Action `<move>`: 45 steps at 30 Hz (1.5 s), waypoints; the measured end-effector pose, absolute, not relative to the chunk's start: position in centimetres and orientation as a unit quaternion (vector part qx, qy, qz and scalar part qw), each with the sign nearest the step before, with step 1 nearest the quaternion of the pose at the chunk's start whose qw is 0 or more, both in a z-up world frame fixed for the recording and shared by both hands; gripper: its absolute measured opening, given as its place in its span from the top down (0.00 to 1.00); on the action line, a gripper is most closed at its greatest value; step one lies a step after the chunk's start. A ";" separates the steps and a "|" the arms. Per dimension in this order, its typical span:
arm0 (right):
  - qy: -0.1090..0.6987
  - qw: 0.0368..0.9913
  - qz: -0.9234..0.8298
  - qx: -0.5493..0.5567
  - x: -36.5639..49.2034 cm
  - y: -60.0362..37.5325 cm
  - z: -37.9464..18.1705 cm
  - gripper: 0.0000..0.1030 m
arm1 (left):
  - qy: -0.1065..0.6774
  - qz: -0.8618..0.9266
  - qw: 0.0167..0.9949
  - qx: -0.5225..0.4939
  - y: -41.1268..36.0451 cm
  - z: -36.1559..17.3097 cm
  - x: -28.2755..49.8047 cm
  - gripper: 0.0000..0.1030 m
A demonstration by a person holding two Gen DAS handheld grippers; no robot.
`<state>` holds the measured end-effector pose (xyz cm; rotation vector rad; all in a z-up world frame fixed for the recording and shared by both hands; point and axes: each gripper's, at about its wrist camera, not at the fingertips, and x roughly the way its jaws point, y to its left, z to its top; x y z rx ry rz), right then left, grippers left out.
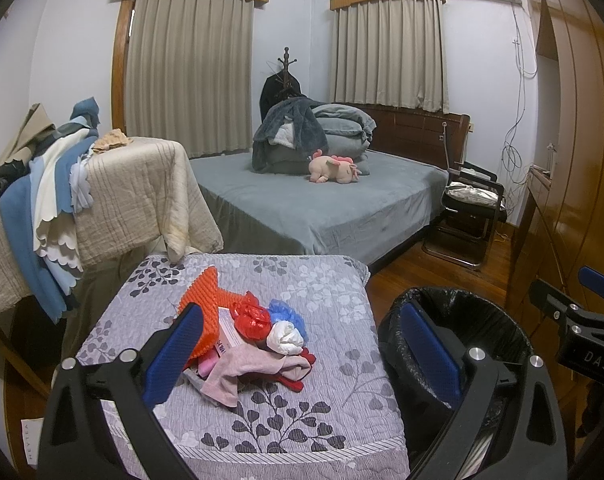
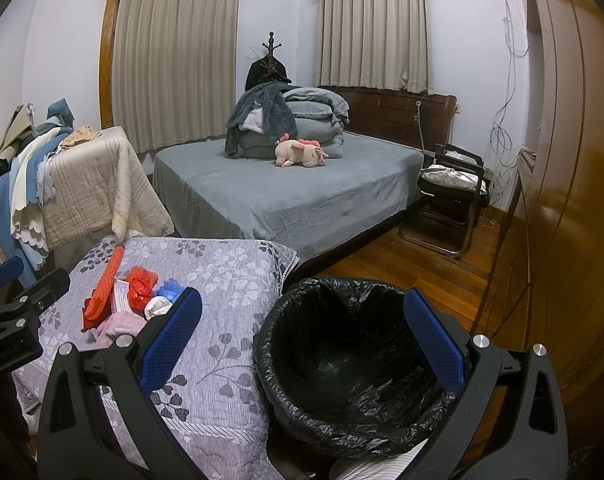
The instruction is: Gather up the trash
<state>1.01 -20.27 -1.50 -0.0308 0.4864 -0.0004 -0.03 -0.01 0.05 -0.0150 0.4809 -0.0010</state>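
Left gripper (image 1: pixel 302 356): jaws spread wide, nothing between the blue pads, held above the near part of a leaf-patterned quilt (image 1: pixel 341 304). Right gripper (image 2: pixel 305 340): jaws likewise spread wide and empty, held over the mouth of the trash bin (image 2: pixel 341 360).

Trash: a small pile sits left of centre on the quilt's top, well in from its right and far edges. In it, an orange spiky mat (image 1: pixel 206 300) at the far left, a crumpled red bag (image 1: pixel 254 318), a blue bag (image 1: pixel 288 310) behind a white wad (image 1: pixel 286 338), a pale box (image 1: pixel 228 330) and pink cloth (image 1: pixel 242 368) nearest the camera. The items touch and overlap one another.

Bin: lined with a black bag, standing on the wood floor (image 2: pixel 401 260) just beside the quilt's right edge — whether rim and quilt touch cannot be told. No trash shows inside it.

Clearances: the quilt's right half is bare between pile and bin. The bed (image 2: pixel 282 192) stands beyond the quilt's far edge; a beige-draped surface heaped with fabrics (image 1: pixel 62 200) crowds the left side. Open floor runs right of the bin toward a black chair (image 2: pixel 449 200) and the wooden wardrobe (image 2: pixel 561 160).
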 end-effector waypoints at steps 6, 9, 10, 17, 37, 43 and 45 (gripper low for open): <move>0.242 0.970 0.000 -0.015 1.3 -20.3 -1.3 0.05 | 0.240 0.000 0.971 -0.008 0.0 0.0 0.0 0.06; 0.243 0.970 0.001 -0.015 1.4 -20.3 -1.2 0.05 | 0.240 0.000 0.971 -0.008 0.0 0.0 0.0 0.06; 0.243 0.970 0.001 -0.015 1.4 -20.3 -1.2 0.05 | 0.240 0.001 0.971 -0.008 0.0 0.0 0.0 0.06; 0.247 0.969 0.005 -0.018 1.7 -19.4 -1.7 0.05 | 0.248 0.002 0.969 -0.015 0.4 -2.3 0.2 0.06; 0.265 0.961 0.072 -0.032 7.2 -14.1 -4.9 0.05 | 0.273 0.066 0.960 -0.025 6.7 -4.3 3.2 0.06; 0.263 0.958 0.104 -0.039 10.1 -11.3 -7.0 0.05 | 0.278 0.094 0.955 -0.042 10.3 -6.4 4.5 0.06; 0.269 0.955 0.119 -0.036 11.4 -10.1 -8.0 0.05 | 0.279 0.103 0.954 -0.046 11.4 -7.2 4.9 0.06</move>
